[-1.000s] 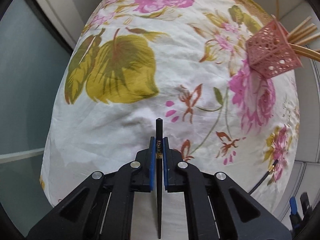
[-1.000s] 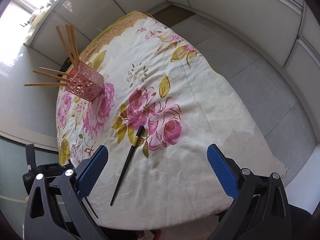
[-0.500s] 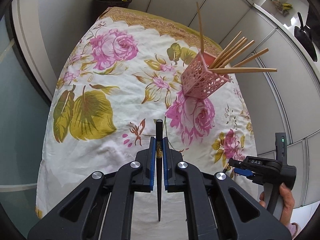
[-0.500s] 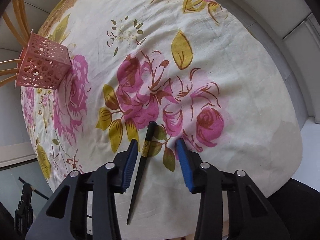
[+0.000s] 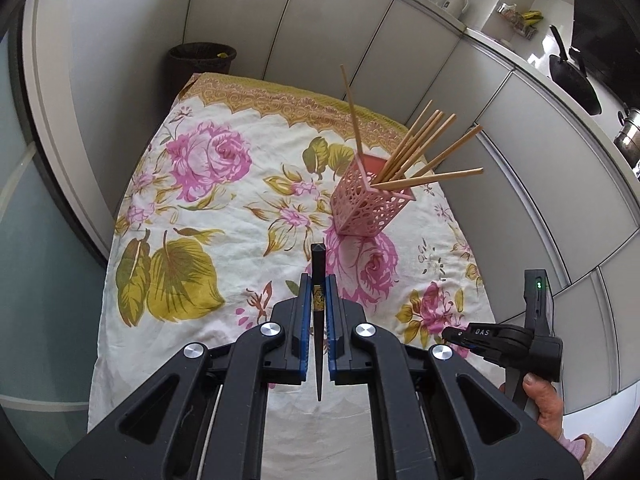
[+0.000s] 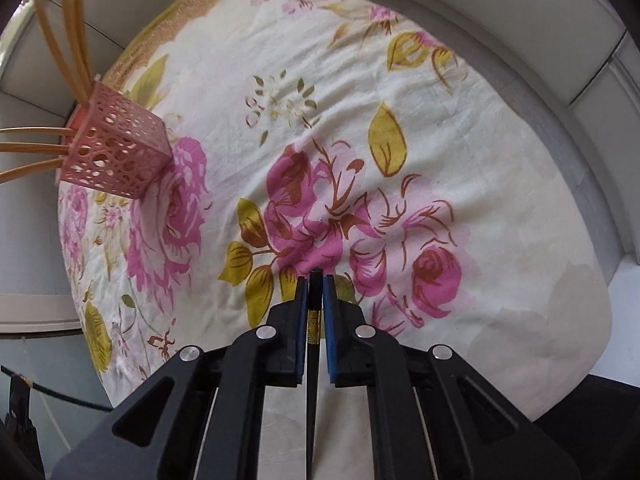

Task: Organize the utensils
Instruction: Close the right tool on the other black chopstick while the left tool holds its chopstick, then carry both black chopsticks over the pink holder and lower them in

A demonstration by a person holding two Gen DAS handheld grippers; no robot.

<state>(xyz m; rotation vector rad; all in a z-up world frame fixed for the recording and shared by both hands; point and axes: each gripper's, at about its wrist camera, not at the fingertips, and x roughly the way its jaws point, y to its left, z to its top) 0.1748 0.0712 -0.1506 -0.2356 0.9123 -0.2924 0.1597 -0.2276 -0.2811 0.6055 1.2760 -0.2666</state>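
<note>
A pink perforated holder [image 5: 366,204] stands on the floral tablecloth and holds several wooden chopsticks [image 5: 416,148]. It also shows at the left in the right wrist view [image 6: 116,156]. My left gripper [image 5: 319,280] is shut on a black chopstick [image 5: 318,264] and holds it above the cloth, short of the holder. My right gripper [image 6: 315,284] is shut on a second black chopstick [image 6: 315,280] low over the cloth at the near right. The right gripper's body also shows in the left wrist view [image 5: 508,344].
The table wears a white cloth [image 5: 200,216] with pink roses and green leaves. A dark bin [image 5: 202,58] stands beyond the table's far end. White cabinet fronts [image 5: 520,152] run along the right, with pans on the counter above.
My right gripper has come down over the black chopstick on the cloth and shut on it. My left gripper, holding its chopstick, has lifted and turned toward the holder.
</note>
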